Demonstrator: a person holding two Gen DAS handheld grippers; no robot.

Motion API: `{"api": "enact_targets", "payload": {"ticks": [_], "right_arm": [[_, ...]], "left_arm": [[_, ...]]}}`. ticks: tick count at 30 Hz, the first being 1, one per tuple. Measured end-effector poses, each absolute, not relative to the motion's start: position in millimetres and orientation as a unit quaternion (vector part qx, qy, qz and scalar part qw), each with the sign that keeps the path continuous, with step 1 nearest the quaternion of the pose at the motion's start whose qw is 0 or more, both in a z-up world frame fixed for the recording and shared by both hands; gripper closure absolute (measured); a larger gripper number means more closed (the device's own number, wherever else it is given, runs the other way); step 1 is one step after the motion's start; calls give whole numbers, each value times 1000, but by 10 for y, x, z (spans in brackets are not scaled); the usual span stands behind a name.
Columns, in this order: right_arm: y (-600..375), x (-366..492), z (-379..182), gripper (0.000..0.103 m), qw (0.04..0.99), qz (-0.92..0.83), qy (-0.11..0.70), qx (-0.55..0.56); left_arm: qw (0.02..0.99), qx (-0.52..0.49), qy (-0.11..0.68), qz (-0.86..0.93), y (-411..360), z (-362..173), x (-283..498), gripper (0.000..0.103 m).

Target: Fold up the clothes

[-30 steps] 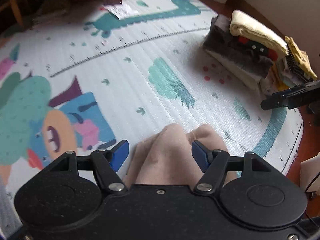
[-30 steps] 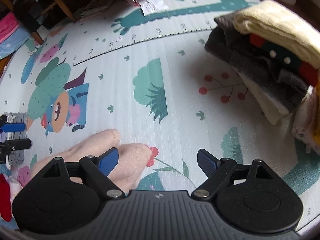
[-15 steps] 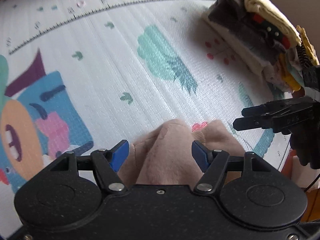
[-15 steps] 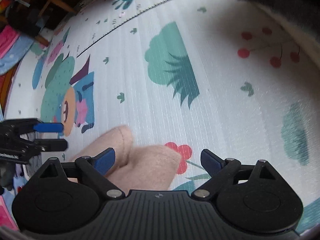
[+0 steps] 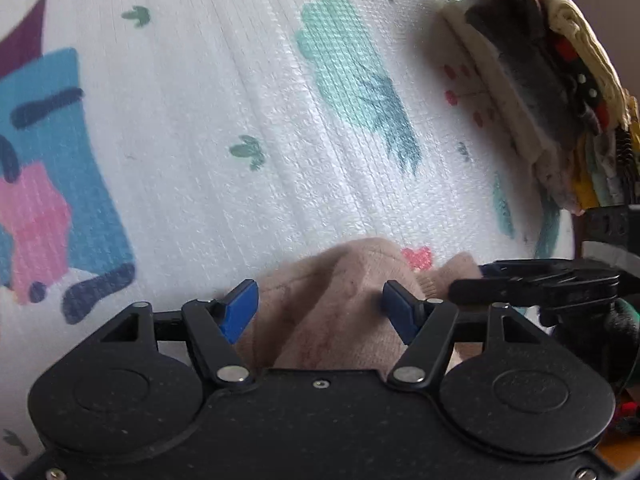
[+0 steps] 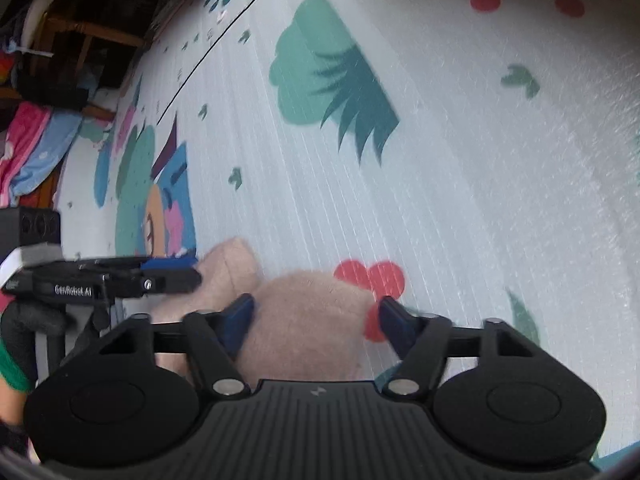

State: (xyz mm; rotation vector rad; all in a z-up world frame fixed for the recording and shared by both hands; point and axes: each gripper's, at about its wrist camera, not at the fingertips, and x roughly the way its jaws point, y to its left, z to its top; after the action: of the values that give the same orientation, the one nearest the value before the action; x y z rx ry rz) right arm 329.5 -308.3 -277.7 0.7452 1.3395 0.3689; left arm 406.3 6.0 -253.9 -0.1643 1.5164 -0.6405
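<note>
A beige fleece garment (image 5: 340,312) lies bunched on the printed play mat (image 5: 240,100), with two rounded ends pointing away from me. My left gripper (image 5: 320,306) is open, its blue pads straddling one end. My right gripper (image 6: 316,318) is open, low over the other end (image 6: 304,320). The right gripper also shows in the left wrist view (image 5: 532,284), close beside the left one. The left gripper shows in the right wrist view (image 6: 168,276) at the garment's left end.
A stack of folded clothes (image 5: 540,80), grey, cream and yellow, sits on the mat's right edge. Wooden furniture (image 6: 80,40) and pink and blue cloth (image 6: 28,144) lie beyond the mat's far left.
Both grippers have dropped low towards the mat and closer together over the beige garment. Both stay open. The right gripper's pads now straddle one garment end.
</note>
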Motion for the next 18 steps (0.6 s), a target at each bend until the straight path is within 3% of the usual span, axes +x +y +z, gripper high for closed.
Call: {"api": "enact_targets", "payload": {"ticks": [1, 2, 4, 9, 18], "right_arm": [[-3072, 3280, -2777, 51, 705, 172, 602, 334], [-3061, 3265, -2776, 57, 704, 177, 601, 333], [-3062, 3250, -2738, 70, 708, 190, 595, 329], [-3026, 3256, -2564, 80, 726, 213, 578, 306], [-3162, 3460, -1980, 84, 803, 191, 494, 273]], "left_arm": [[676, -72, 674, -289, 51, -2539, 4049, 38], [675, -70, 673, -294, 42, -2536, 4036, 46], [677, -61, 665, -309, 4, -2504, 3997, 70], [704, 6, 627, -334, -132, -2350, 3880, 94], [813, 7, 513, -275, 315, -1696, 4029, 96]]}}
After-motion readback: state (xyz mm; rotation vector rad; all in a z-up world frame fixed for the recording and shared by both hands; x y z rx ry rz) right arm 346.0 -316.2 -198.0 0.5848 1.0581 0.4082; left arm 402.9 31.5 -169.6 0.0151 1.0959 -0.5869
